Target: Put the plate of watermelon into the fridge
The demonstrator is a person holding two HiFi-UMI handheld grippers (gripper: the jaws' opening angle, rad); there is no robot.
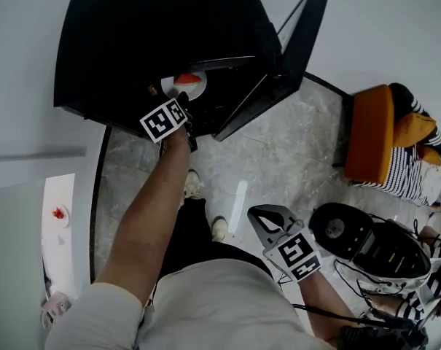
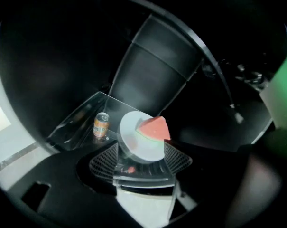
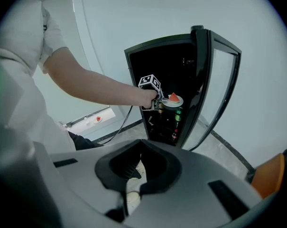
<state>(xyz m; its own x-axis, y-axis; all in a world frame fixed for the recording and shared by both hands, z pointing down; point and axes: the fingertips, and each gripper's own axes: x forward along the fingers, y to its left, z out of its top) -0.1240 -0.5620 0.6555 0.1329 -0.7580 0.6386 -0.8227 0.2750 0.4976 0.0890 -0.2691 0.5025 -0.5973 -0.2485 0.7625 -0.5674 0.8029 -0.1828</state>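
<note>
Plate of watermelon [image 2: 136, 140], between parted fingers [image 2: 103, 163] — inside fridge [image 2: 152, 70]

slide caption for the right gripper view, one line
Left claw, open, at the plate of watermelon on a shelf of the open black fridge

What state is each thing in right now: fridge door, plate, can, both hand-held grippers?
Fridge door: open.
Plate: resting on the fridge shelf, watermelon slice on it.
Can: upright on that shelf.
Left hand-held gripper: open, plate between its jaws.
Right hand-held gripper: shut, empty.
</note>
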